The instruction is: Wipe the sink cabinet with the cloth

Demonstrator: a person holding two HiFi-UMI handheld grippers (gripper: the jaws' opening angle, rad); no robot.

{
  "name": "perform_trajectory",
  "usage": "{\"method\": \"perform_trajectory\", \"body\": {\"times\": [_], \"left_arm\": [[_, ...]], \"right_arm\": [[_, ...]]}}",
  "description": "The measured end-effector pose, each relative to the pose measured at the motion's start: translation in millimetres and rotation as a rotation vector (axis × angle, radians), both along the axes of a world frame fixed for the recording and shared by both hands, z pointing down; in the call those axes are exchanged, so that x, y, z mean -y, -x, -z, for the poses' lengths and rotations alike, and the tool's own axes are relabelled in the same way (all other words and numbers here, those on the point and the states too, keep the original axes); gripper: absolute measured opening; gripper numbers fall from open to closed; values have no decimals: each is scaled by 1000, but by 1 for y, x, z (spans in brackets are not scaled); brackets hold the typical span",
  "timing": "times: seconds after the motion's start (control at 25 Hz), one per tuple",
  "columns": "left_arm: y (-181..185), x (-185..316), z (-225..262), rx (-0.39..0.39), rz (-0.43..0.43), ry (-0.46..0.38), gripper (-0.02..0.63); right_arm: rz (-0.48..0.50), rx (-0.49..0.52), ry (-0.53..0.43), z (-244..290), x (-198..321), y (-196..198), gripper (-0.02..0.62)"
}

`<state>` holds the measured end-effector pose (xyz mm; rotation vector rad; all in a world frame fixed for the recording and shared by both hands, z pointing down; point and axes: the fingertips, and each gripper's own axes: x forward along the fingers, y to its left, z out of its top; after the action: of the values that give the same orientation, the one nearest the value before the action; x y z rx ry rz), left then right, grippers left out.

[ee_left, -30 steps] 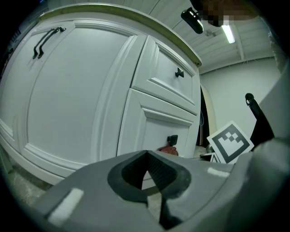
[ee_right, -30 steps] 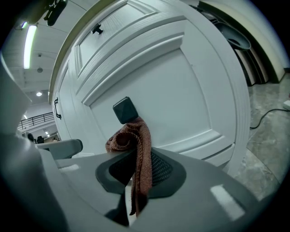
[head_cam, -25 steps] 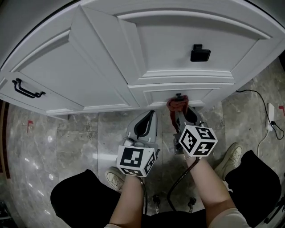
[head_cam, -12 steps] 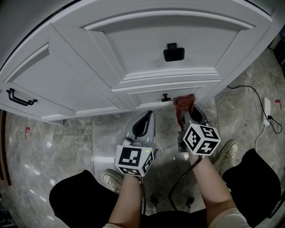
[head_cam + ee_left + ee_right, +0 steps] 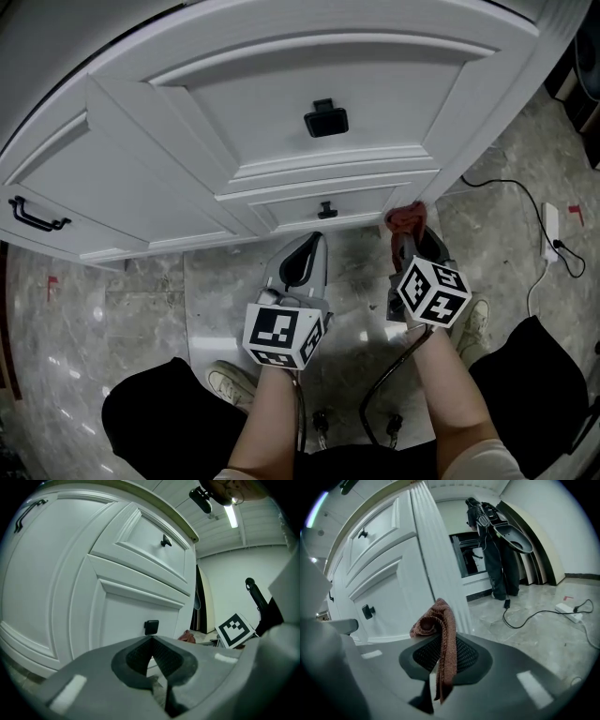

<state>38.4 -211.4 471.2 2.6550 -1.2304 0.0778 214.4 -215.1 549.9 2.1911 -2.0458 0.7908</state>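
1. A grey marbled floor (image 5: 141, 300) runs under a white sink cabinet (image 5: 244, 122) with raised panels. A black cable (image 5: 511, 187) trails off to the right across the floor.
2. The right hand-held gripper (image 5: 411, 242) is clamped on the cloth (image 5: 405, 218). The left hand-held gripper (image 5: 302, 258) hangs low in front of the cabinet, its jaws pressed together on nothing.
3. The cloth sits at the cabinet's lower right corner, just beside the base moulding. I cannot tell whether it actually presses on the paint.
4. My main worry is the grip. In the right gripper view the jaws pinch only a narrow fold, so a hard drag along the panel could pull the cloth free.
5. The second risk is scraping. The wad beyond the tips is small, and if I tilt too flat the bare jaw ends could rub the white finish.
6. The third risk is snagging. A sweep leftward passes the small black knob (image 5: 326, 209), and the loose weave could catch on it.
7. The cloth itself is rust-brown and coarsely knitted. It is bunched into a rolled knob above the jaws, and a thin tail hangs down between them.
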Motion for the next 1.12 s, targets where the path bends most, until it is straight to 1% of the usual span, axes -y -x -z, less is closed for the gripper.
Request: {"method": "perform_trajectory", "body": {"times": [0.12,0.2,0.36,0.56,0.68,0.76,0.96,1.12], "left_arm": [[-1,-3,2,4,1,0,0],[2,-5,7,4,8,-4,0],[14,-8,32,-18,41,-44,0],[26,-26,81,-21,74,-153,0],[30,-47,113,-12,83,-229,0],[35,-64,131,-24,92,-256,0],[45,-108,162,-89,101,-265,0],[53,-145,172,-110,119,-271,0]], "right_arm": [[-25,1,-7,7,-7,-16,83],[-26,-8,-16,16,-10,-16,83],[23,-37,-76,50,-10,6,81],[98,-124,-190,110,-29,42,83],[134,-179,-267,148,-49,64,83],[156,-214,-312,172,-66,77,83],[207,-285,-383,210,-114,100,83],[211,-285,-395,220,-155,105,83]]}}
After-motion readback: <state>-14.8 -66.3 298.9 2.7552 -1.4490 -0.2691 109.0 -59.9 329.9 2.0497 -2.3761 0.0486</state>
